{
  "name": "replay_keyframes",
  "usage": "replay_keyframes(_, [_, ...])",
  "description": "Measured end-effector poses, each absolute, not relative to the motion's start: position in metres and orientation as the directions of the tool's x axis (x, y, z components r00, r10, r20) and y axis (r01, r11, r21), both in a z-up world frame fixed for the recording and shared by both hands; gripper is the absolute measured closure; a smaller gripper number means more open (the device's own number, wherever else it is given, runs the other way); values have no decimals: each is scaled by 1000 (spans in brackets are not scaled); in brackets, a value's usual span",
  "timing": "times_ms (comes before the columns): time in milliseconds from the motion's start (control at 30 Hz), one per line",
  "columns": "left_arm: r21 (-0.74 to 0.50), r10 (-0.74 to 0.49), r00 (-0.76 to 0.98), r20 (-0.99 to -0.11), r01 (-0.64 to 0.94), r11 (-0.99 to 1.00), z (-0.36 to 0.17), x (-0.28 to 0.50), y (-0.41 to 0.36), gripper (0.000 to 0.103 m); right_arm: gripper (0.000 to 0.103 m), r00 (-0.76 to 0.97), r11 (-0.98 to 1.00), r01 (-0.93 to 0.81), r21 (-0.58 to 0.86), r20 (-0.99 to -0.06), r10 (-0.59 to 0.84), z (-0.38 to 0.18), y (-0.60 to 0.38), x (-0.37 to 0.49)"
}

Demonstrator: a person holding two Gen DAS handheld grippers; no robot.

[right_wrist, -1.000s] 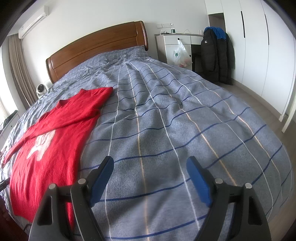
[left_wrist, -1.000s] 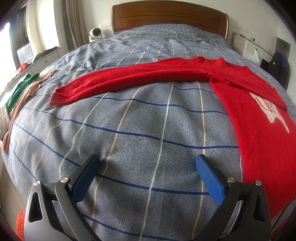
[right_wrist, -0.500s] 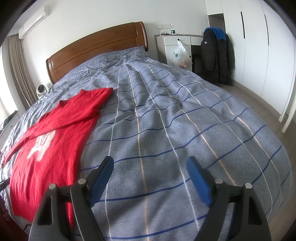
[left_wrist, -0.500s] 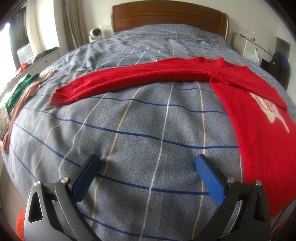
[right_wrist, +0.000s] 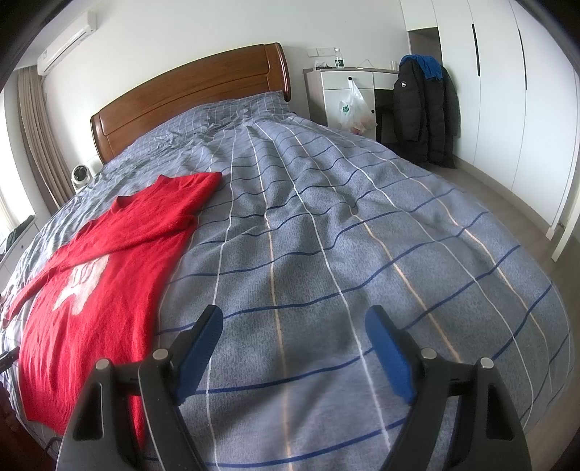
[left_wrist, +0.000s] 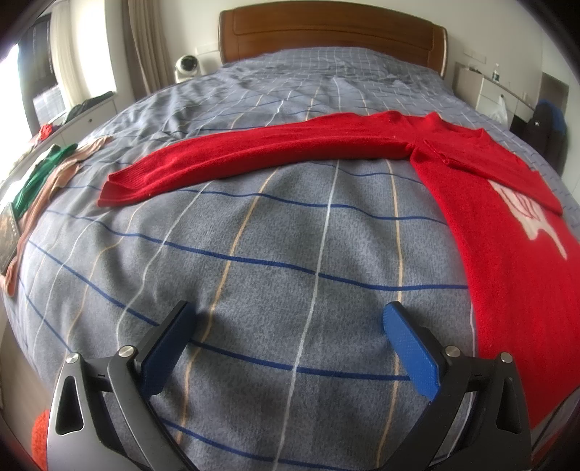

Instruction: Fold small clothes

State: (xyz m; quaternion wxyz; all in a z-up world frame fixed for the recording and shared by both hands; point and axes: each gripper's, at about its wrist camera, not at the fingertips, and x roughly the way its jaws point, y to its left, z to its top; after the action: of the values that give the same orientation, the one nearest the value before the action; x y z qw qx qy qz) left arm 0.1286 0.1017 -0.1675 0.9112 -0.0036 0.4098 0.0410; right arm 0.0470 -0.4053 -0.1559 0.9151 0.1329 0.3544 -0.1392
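A red knit sweater [left_wrist: 507,232] with a white print lies flat on the grey checked bed cover [left_wrist: 290,224]. One long sleeve [left_wrist: 253,155] stretches out to the left; the other sleeve is folded across the chest. In the right wrist view the sweater [right_wrist: 98,282] lies at the left. My left gripper [left_wrist: 290,326] hovers open over bare cover, left of the sweater's body and below the sleeve. My right gripper [right_wrist: 293,322] is open too, over bare cover to the right of the sweater. Neither holds anything.
Green and beige clothes [left_wrist: 43,181] lie at the bed's left edge. A wooden headboard [left_wrist: 333,32] stands at the far end. A white cabinet [right_wrist: 344,94] with a plastic bag and hanging dark coats [right_wrist: 424,108] stand right of the bed, before wardrobe doors.
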Motion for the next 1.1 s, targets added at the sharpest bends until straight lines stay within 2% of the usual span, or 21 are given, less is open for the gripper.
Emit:
replay_keyframes(467, [23,64,653,-755,-72,997,-165,127,101,0,23,710,926,349,144,-685,-161,-156,-405,47])
replay_keyframes(600, [-97,-63,676,-734,-12,995,-133,117,122,0,23,709,925,352,144,-686,-163,-155,-406,47])
replay_keyframes(667, [-134,-81,693,-717,-23,991,-116,121,143,0,23,710,926,350,145,-686,-161,-156,-405,47])
replay_keyframes(800, [-194,-45,699,-713,-134,972,-99,150,209,0,23,712,931,335,145,-687,-149,-154,-407,50])
replay_keyframes(1033, [-262,29,574,-818,-417,870,-137,219,320,2,23,715,933,328,147,-684,-144,-155,-407,52])
replay_keyframes(1067, [-263,28,561,-827,-431,863,-143,224,324,3,23,714,933,328,146,-685,-144,-155,-406,52])
replay_keyframes(1100, [-261,27,545,-838,-444,857,-150,230,329,9,23,713,933,328,146,-686,-144,-155,-406,52])
